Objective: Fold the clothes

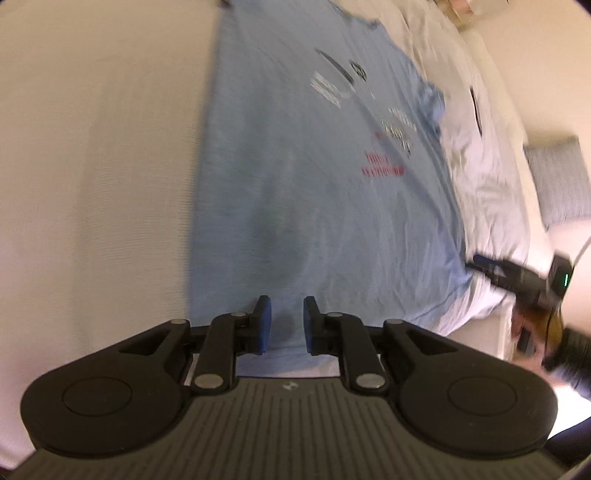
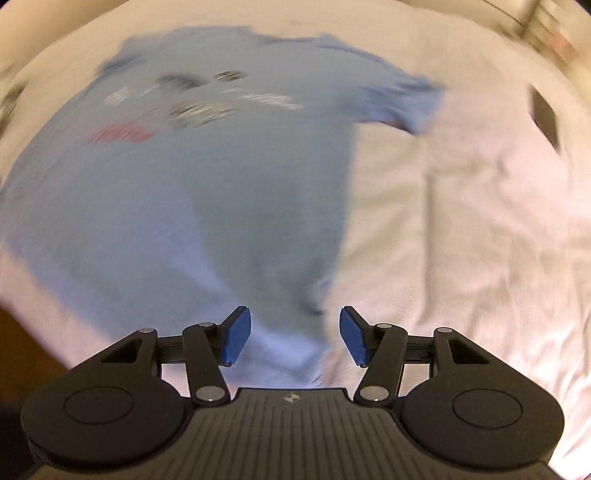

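A light blue T-shirt [image 1: 295, 177] with grey and red print lies spread flat on a white bed sheet [image 1: 92, 184]. My left gripper [image 1: 287, 325] is open with a narrow gap, just over the shirt's near hem, empty. My right gripper [image 2: 295, 338] is open wide and empty, above the shirt's bottom corner [image 2: 288, 332]; the shirt [image 2: 184, 184] fills the left of that blurred view. The right gripper also shows in the left wrist view [image 1: 484, 264] at the shirt's right edge, held in a hand.
A small dark flat object [image 2: 545, 114] lies on the sheet [image 2: 461, 221] right of the shirt; it also shows in the left wrist view [image 1: 476, 107]. A patterned pillow [image 1: 561, 181] sits beyond the bed's right edge. Cluttered items [image 2: 554, 33] stand at the far right.
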Demonstrator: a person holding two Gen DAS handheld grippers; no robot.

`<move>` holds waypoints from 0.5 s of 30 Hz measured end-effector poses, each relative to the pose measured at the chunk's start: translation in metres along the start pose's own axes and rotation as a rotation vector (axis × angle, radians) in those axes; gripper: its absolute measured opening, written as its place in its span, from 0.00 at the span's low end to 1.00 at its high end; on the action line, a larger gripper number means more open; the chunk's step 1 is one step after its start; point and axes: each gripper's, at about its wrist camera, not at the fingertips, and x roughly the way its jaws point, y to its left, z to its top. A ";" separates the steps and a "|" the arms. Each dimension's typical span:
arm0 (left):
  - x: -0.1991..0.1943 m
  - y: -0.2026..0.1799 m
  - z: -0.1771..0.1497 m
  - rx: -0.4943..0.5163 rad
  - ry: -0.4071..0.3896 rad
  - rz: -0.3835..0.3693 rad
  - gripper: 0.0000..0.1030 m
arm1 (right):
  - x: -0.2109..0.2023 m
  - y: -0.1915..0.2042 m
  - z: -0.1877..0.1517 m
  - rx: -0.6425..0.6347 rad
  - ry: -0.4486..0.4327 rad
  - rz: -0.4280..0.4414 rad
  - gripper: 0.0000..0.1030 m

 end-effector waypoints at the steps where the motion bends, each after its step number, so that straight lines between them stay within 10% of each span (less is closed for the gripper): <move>1: 0.003 -0.003 -0.001 0.020 0.013 0.007 0.13 | 0.006 -0.011 0.002 0.051 -0.006 0.022 0.54; 5: 0.018 -0.014 0.000 0.093 0.083 0.090 0.15 | 0.031 -0.042 0.013 0.169 -0.003 0.112 0.42; 9: 0.010 -0.022 0.002 0.145 0.129 0.182 0.14 | 0.034 -0.055 0.010 0.149 0.019 0.016 0.40; 15: -0.005 -0.051 0.031 0.172 0.015 0.191 0.17 | 0.017 -0.039 0.026 0.049 -0.037 0.049 0.42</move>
